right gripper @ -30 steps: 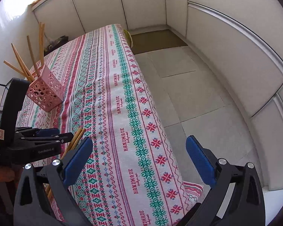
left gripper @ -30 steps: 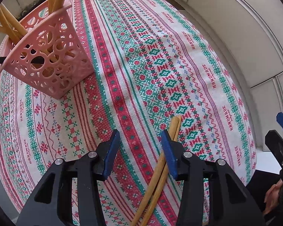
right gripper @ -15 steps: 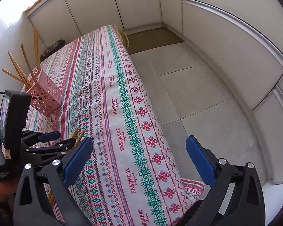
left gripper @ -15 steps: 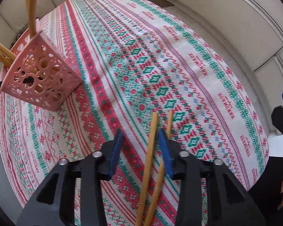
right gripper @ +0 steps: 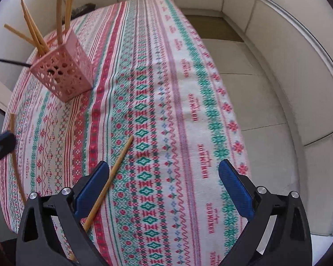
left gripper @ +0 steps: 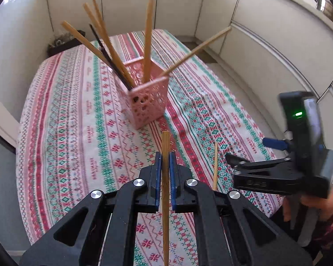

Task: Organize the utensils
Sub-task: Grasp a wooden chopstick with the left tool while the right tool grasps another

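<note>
On tablecloth (right gripper: 188,110), loose chopstick (right gripper: 113,175) just beside right gripper's (right gripper: 164,188) left pad.

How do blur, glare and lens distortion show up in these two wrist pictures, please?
Left wrist view: the right tool is smeared by motion, while the left tool and its clamped chopstick stay crisp; the fisheye bends the wall panels.
Right wrist view: daylight washes out the upper left corner behind the pink holder, the tablecloth bulges, and the left edge is blurred.
</note>
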The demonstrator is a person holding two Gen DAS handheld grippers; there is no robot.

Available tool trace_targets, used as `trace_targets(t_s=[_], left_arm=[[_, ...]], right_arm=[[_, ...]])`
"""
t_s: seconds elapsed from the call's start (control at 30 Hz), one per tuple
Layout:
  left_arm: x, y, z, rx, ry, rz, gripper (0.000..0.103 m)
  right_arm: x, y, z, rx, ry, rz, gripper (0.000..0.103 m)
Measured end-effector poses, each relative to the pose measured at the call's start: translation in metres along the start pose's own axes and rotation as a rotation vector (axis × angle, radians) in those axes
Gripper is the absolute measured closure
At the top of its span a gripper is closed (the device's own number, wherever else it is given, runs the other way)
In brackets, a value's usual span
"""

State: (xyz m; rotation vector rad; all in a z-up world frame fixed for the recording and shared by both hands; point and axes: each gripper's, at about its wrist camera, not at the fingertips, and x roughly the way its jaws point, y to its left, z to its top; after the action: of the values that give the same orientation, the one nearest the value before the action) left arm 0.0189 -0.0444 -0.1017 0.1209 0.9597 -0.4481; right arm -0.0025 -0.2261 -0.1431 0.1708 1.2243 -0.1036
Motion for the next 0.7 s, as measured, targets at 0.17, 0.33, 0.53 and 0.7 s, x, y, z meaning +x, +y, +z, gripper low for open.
trace_targets(t_s=[0.17,0.33,0.53,0.7], left_arm=[[-0.033,0.032,0.012,-0.039,-0.122,-0.034,0.097],[-0.051,0.05,0.014,-0.086,-0.166,-0.055,0.096],[-0.062,0.056,0.01,-0.104,-0.207,-0.065,0.096],[-0.075,0.051,0.011,-0.113,-0.256,-0.073,0.096]], right_arm=[[0.031,0.037,0.004,0.027,0.068,-0.035,0.013],[0.017,0.044,-0.003,0.06,-0.047,-0.021,0.084],[-0.001,0.018,-0.015,0.142,-0.104,0.144,0.098],[-0.075,0.019,-0.034,0.055,-0.387,0.152,0.098]])
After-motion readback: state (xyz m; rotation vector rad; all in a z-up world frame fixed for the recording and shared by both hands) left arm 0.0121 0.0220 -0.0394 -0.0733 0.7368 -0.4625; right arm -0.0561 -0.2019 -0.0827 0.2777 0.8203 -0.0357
